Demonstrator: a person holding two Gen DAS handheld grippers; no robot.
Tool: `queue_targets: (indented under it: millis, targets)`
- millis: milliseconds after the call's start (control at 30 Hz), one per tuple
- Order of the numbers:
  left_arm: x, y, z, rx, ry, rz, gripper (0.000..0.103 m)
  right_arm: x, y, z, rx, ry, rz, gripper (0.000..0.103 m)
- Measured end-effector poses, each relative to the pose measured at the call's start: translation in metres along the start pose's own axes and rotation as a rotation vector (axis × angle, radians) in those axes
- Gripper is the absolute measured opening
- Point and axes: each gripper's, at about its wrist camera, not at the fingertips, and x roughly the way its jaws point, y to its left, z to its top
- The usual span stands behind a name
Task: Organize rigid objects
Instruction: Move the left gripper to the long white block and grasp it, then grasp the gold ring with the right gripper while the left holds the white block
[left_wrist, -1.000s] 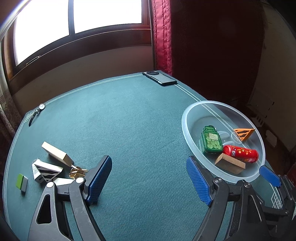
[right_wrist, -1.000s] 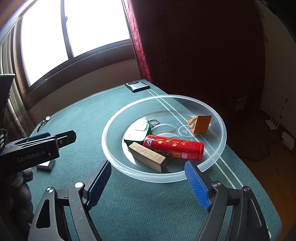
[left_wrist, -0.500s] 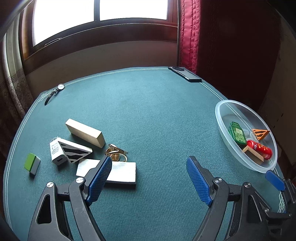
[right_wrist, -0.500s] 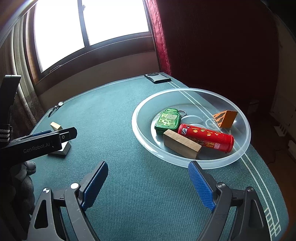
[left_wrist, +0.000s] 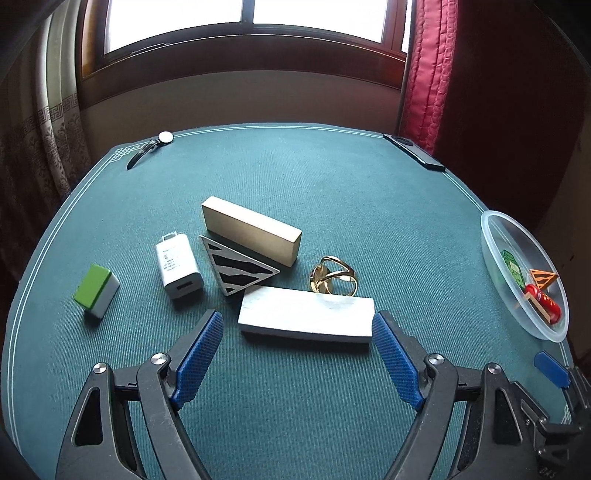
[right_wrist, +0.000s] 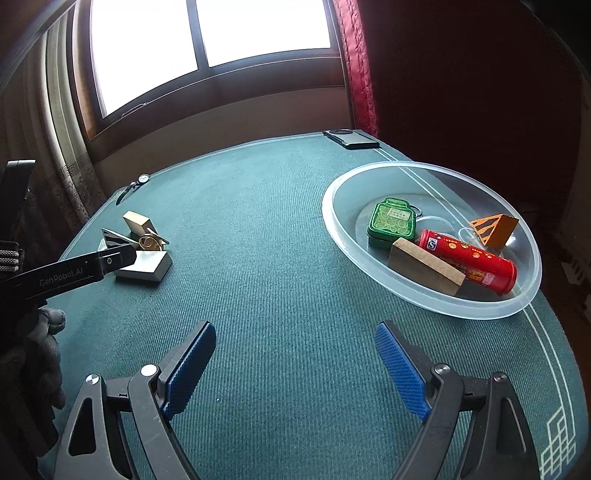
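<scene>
White block (left_wrist: 305, 315) flat on the green worktop (left_wrist: 332, 192), nearest of the loose pieces, long axis running crosswise to the left gripper (left_wrist: 297, 354), end to end between the two blue pads. Lies just ahead of the fingertips, not yet between them. Left gripper spread wide, nothing held; gap about as wide as the block is long, so a grasp along that axis looks marginal. Probably better turned to close across the short width, or brought down to span the ends exactly.

Touching or just behind the block: gold ring piece (left_wrist: 334, 280) at its far edge, striped triangle (left_wrist: 236, 267) at its far left corner. Beyond those, wooden block (left_wrist: 251, 230) lying diagonally; white charger (left_wrist: 178, 266) and green-topped eraser (left_wrist: 96, 290) further left, apart.

Clear bowl (right_wrist: 432, 236) well off to the right, already holding a green tin (right_wrist: 391, 221), red can (right_wrist: 469, 258), wooden block and orange wedge (right_wrist: 493, 227). Right gripper (right_wrist: 295, 367) also spread and empty, near the bowl, well apart from the white block. Left gripper clearly the nearer one for this pick.

Risk: nudging the ring or triangle when closing.
</scene>
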Motion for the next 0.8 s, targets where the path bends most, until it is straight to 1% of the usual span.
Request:
queue_targets:
  millis: [200, 333, 400, 467, 533, 633, 800]
  targets:
    - [0.016, -0.002, 0.003, 0.018, 0.016, -0.018, 0.084, 0.004, 0.006, -0.002, -0.014, 0.021, 0.014, 0.091]
    - [0.024, -0.002, 0.006, 0.025, 0.022, -0.016, 0.084, 0.005, 0.005, -0.002, -0.012, 0.028, 0.014, 0.091]
    - [0.027, -0.003, 0.007, 0.033, 0.024, -0.018, 0.086, 0.006, 0.005, -0.003, -0.01, 0.033, 0.015, 0.091]
    - [0.029, -0.005, 0.008, 0.046, 0.023, -0.025, 0.091, 0.007, 0.005, -0.003, -0.009, 0.037, 0.015, 0.091]
    - [0.032, -0.008, 0.007, 0.063, 0.029, -0.02, 0.092, 0.007, 0.005, -0.003, -0.009, 0.04, 0.016, 0.091]
    - [0.036, -0.011, 0.005, 0.086, 0.042, -0.005, 0.092, 0.008, 0.005, -0.003, -0.009, 0.045, 0.016, 0.091]
    - [0.038, -0.011, 0.004, 0.088, 0.048, -0.005, 0.092, 0.011, 0.007, -0.003, -0.011, 0.054, 0.013, 0.091]
